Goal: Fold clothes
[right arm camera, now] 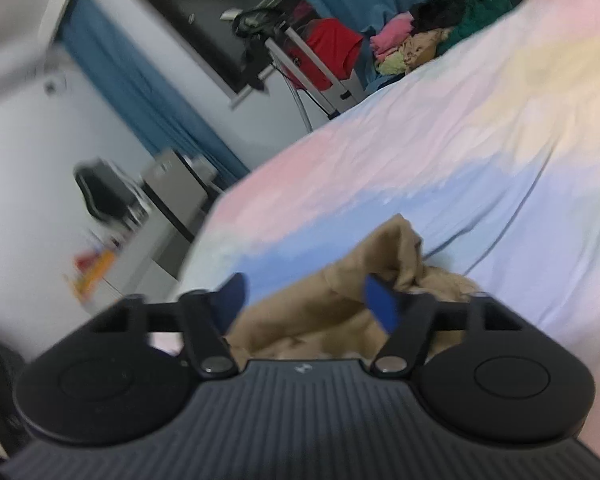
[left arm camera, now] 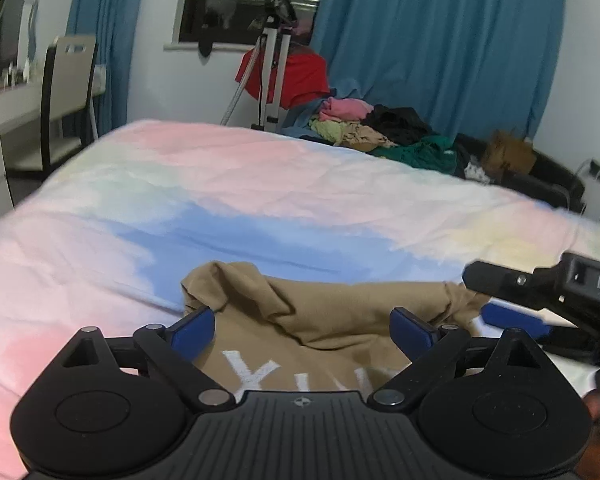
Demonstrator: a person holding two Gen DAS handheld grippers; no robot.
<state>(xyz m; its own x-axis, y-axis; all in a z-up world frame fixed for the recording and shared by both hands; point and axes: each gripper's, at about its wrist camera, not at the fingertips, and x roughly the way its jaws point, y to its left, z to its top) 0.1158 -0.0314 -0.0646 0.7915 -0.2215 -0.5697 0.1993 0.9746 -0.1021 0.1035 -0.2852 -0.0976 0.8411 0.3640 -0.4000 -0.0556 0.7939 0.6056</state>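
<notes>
In the left wrist view, a tan soft cotton garment with white embroidered letters (left arm camera: pixel 320 320) lies crumpled on the near part of a bed with a pastel pink, blue and yellow sheet (left arm camera: pixel 260 184). The left black gripper with blue pads (left arm camera: pixel 304 330) hangs just above the cloth with its jaws wide apart and nothing between them; the lettering shows in the gap. At the right edge the right black gripper with blue pads (left arm camera: pixel 512 312) reaches to the garment's far right corner. A heap of mixed coloured clothes (left arm camera: pixel 380 128) sits well apart, beyond the far side of the bed, beside a silver tripod with a camera (left arm camera: pixel 274 60).

In the right wrist view, which is tilted and blurred, the right gripper's fingers stand apart, and a raised fold of the tan garment (right arm camera: pixel 400 252) lies against the right blue pad (right arm camera: pixel 380 304). It seems that the cloth only rests there and is not pinched, but the blur makes this uncertain.

I judge that the garment is light, limp and not slippery; it will sag and bunch when lifted, and it cannot break. It looks rumpled, not squared, so it fits a fold in progress or a piece only laid down. Good places to hold are the hem or shoulder seams at two well separated corners, where the doubled cloth gives the pads more to bite.
</notes>
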